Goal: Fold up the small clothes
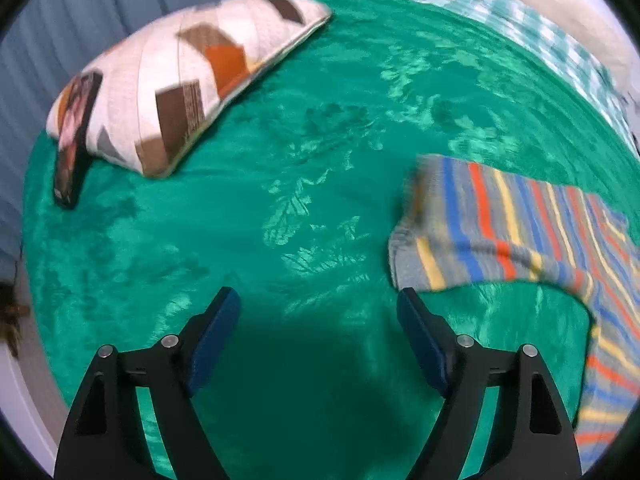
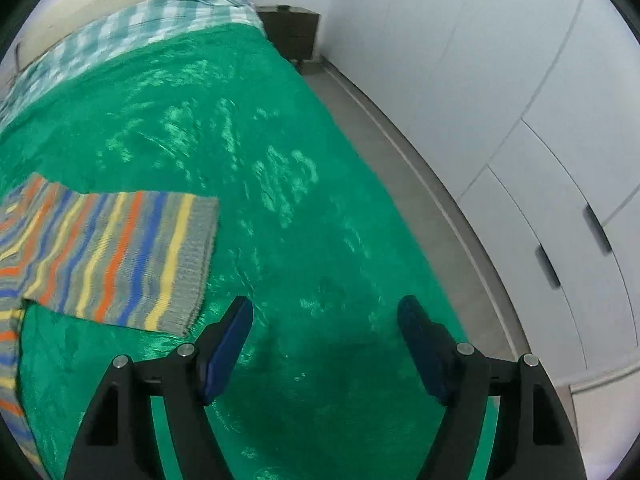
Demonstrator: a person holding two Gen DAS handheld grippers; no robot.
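Left claw (image 1: 318,300) wide, empty; right claw (image 2: 324,308) wide, empty; striped sweater (image 1: 500,224) between, flat on green blanket (image 1: 280,200).

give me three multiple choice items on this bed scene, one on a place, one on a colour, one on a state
1. The patterned brown and white pillow lies: A on the floor, B on the green plush blanket, C on the dresser.
2. The striped knit sweater has a cuff that is: A grey, B pink, C black.
3. The left gripper and the right gripper are: A both shut on the sweater, B one open, C both open and empty.

Key: B, it rests on the blanket; A, grey ribbing ends the sleeve; C, only blanket shows between the fingers.
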